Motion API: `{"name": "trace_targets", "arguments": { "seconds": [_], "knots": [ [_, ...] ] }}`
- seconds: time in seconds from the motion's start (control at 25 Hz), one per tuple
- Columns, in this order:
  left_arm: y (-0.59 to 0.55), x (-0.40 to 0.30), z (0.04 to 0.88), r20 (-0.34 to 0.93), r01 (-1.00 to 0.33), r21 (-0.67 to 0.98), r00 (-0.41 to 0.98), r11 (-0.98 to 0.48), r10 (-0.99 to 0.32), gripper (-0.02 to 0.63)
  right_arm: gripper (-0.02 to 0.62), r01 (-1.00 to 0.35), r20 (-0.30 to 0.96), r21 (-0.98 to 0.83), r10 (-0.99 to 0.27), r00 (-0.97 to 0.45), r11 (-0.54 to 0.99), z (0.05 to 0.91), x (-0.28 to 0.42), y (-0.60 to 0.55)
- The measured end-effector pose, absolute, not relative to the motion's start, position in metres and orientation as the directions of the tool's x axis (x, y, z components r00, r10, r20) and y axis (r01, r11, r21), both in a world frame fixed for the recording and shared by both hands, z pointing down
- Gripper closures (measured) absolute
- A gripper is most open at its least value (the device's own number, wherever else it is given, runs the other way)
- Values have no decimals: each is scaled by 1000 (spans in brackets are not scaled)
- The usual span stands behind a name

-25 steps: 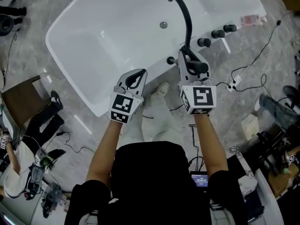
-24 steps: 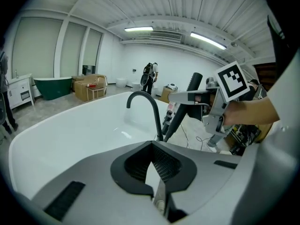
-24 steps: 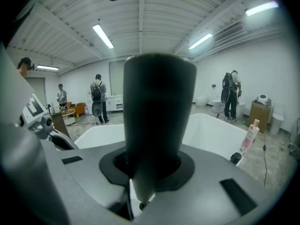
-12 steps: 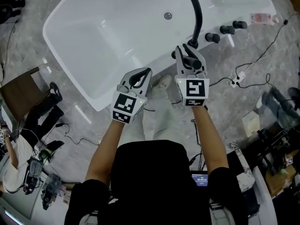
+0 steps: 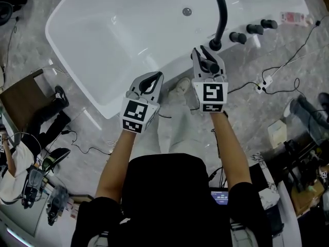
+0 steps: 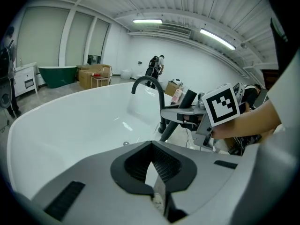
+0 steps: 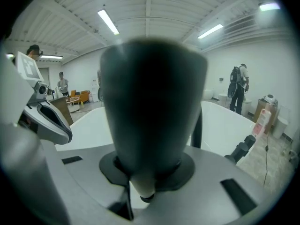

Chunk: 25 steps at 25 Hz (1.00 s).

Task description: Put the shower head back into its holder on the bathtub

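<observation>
A grey mottled stone floor (image 5: pixel 31 60) surrounded the glossy white bathtub (image 5: pixel 113 45), in a white hall under strip lights (image 6: pixel 215 37). The pink-labelled bottle (image 5: pixel 293 17) past the tub's far corner was too small to read. At the tub's near rim, just beside the black curved spout (image 5: pixel 222 14), the right gripper (image 5: pixel 206 58) pinched the black shower head (image 5: pixel 212 67). The left gripper (image 5: pixel 152 78), pressed together with nothing in it, hovered over that rim. A white socket block (image 5: pixel 266 81) lay right of the tub, and a brown cardboard box (image 5: pixel 20 102) stood left of it.
</observation>
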<state>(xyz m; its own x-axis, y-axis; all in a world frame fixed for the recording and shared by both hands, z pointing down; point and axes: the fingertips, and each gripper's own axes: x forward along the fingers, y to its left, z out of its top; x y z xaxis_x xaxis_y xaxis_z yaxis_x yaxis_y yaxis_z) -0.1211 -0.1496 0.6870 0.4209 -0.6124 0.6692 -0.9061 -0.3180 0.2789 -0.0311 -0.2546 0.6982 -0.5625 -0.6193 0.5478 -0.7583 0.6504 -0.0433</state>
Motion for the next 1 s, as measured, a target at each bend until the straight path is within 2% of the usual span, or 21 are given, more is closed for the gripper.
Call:
{"name": "trace_targets", "arguments": {
  "seconds": [0.16,1.0],
  "knots": [
    [-146,-121,694,688,-909,218,402,-355,-605,592,520,-743,564,-22,-606,-561,668,713,-35,-251],
    [-142,-118,708,696,-907,223,404,-356,-593,592,514,-711,560,-13,-585,-588,703,724,-42,-246]
  ]
}}
